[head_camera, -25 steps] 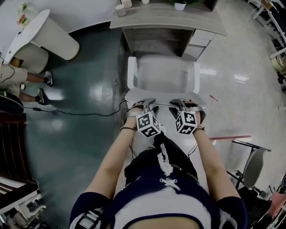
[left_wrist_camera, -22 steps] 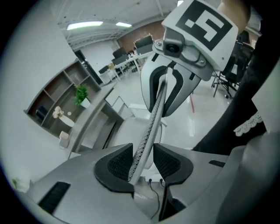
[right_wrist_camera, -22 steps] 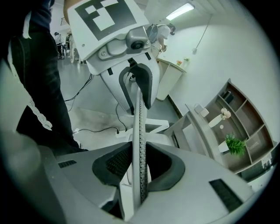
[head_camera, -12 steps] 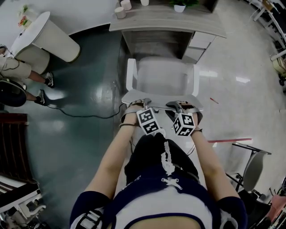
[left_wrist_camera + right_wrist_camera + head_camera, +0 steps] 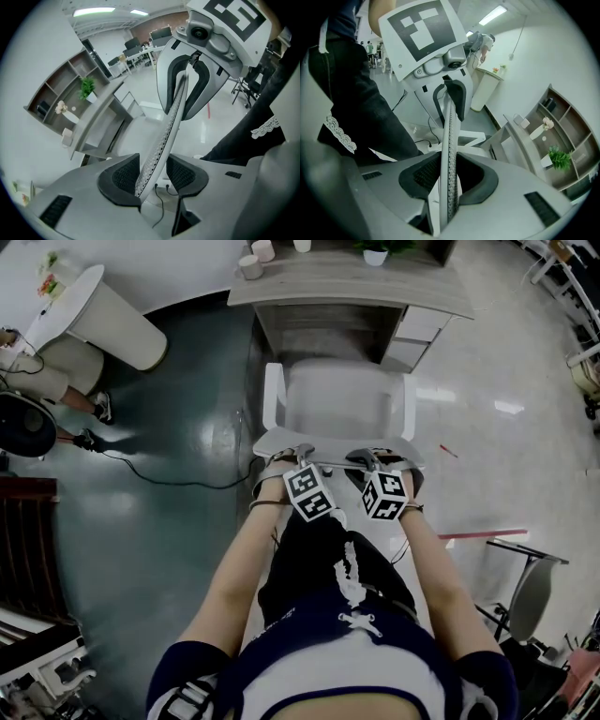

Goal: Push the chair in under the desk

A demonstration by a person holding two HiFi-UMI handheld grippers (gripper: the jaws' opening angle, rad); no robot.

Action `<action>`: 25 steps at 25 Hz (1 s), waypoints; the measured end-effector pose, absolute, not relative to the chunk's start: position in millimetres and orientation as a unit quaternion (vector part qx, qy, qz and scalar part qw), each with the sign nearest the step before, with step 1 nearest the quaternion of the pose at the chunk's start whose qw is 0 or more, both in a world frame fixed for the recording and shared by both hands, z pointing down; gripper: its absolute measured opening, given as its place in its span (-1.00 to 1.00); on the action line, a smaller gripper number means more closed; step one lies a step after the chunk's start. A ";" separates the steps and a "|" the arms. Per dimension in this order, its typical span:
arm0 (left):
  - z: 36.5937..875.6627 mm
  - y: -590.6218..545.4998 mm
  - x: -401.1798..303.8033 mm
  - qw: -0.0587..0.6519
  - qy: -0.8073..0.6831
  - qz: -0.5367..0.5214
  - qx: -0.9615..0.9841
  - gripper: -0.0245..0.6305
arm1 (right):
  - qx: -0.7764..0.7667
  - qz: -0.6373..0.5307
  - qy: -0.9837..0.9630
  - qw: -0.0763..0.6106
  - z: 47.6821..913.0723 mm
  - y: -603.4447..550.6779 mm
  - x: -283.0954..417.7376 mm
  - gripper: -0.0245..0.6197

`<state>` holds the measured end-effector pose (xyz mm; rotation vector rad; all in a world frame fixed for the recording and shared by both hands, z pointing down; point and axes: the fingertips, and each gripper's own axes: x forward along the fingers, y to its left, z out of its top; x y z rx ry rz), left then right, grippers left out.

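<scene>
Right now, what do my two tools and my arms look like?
The left tool and right tool are both light grey, with curved jaws lined by dark textured pads, and each carries a white cube printed with black square markers. The person wears short dark sleeves.

Left claw just opening, jaws astride chair backrest, desk beyond
</scene>
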<state>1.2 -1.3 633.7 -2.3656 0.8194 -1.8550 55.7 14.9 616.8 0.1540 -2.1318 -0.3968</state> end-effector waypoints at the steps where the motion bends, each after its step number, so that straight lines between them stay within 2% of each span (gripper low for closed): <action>1: 633.3 -2.3 1.4 0.012 0.264 -0.593 -0.760 -0.38 | 0.062 -0.161 -0.868 0.465 616.7 13.9 55.8 -0.64; 6: 633.8 -7.1 0.5 0.008 0.262 -0.591 -0.763 -0.38 | 0.061 -0.161 -0.869 0.463 617.9 7.9 55.2 -0.64; 13: 627.0 -22.9 0.9 0.065 0.284 -0.544 -0.787 -0.35 | 0.087 -0.150 -0.877 0.449 617.2 -8.3 52.9 -0.64; 25: 625.3 -56.7 -10.5 0.057 0.275 -0.540 -0.794 -0.35 | 0.102 -0.159 -0.878 0.439 616.4 -42.6 41.2 -0.64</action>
